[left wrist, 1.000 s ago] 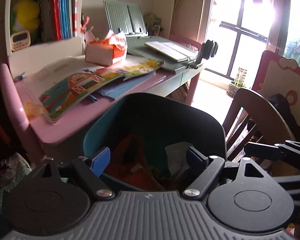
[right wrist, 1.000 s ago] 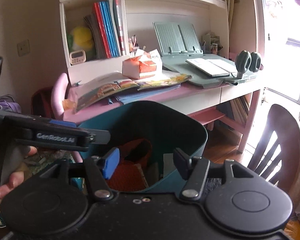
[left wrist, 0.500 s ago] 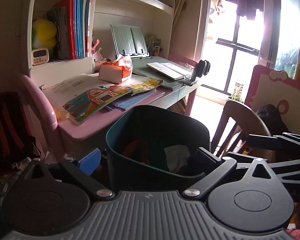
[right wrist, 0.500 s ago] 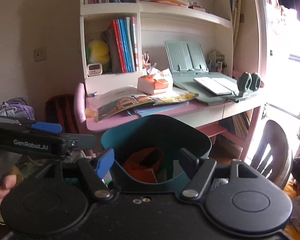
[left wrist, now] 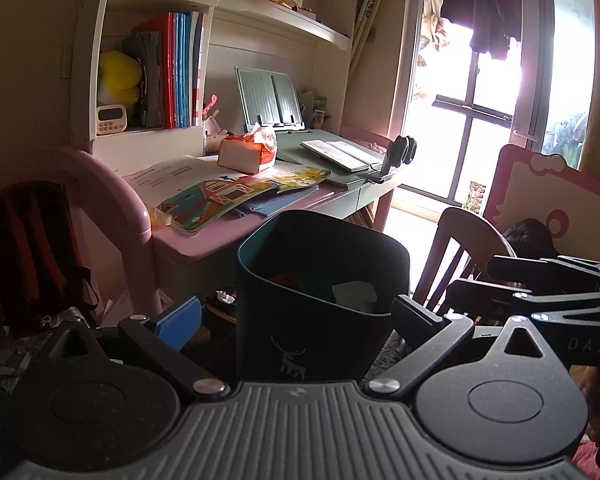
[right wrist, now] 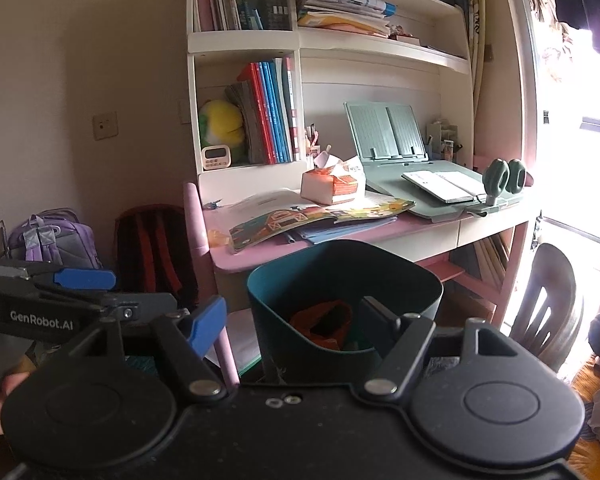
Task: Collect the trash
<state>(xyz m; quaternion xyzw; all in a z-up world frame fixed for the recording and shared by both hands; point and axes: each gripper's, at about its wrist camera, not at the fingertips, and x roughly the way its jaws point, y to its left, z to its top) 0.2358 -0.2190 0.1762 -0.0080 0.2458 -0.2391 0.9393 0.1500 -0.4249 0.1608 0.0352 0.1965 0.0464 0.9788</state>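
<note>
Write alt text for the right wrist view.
The open right claw points at a teal trash bin holding orange trash, below a pink desk cluttered with books. The left claw shows at far left.

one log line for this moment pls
left gripper: open, empty | right gripper: open, empty | bin: on floor by desk, trash inside

- "GenRobot.AI" in white letters stands on the black body of the left claw (right wrist: 85,279), seen at the left edge of the right wrist view.
- "DAS" in faint letters stands on the black body of the right claw (left wrist: 500,280), at the right edge of the left wrist view; further letters are cut off.
- A white deer emblem, without words, marks the front wall of the dark teal plastic waste bin (left wrist: 292,364).
- Print on the orange-and-white tissue pack (right wrist: 334,186) on the desk (right wrist: 236,260) is too small to read.
</note>
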